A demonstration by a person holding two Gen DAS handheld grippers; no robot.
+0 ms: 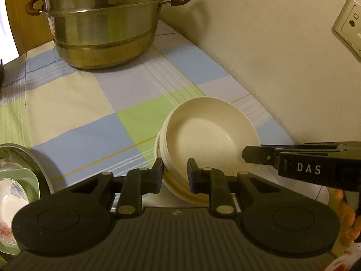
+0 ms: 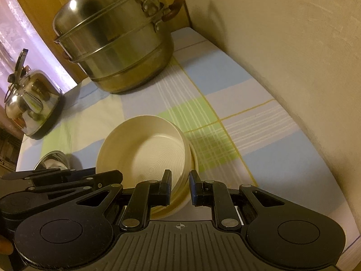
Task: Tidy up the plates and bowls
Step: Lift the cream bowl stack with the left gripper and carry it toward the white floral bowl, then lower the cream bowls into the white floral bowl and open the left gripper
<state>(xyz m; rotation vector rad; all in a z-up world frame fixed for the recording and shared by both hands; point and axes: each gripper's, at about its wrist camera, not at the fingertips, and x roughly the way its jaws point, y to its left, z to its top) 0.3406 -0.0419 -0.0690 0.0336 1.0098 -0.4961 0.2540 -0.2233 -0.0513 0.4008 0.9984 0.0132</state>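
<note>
A stack of cream bowls (image 1: 203, 140) sits on the checked tablecloth (image 1: 79, 103) near the wall. My left gripper (image 1: 174, 174) straddles the stack's near rim, one finger outside and one inside, jaws close to the rim. In the right wrist view my right gripper (image 2: 180, 187) straddles the same stack (image 2: 146, 153) at its near right rim in the same way. Whether the pads press the rims is hard to tell. The right gripper also shows in the left wrist view (image 1: 259, 155) at the stack's right edge. The left gripper shows at lower left of the right wrist view (image 2: 67, 178).
A large steel steamer pot (image 1: 101, 22) stands at the back of the table. A steel basin (image 1: 24, 158) with a green dish and a flowered plate (image 1: 11, 201) is at the left. A kettle (image 2: 31, 103) stands at the far left. The wall (image 1: 270, 45) runs along the right side.
</note>
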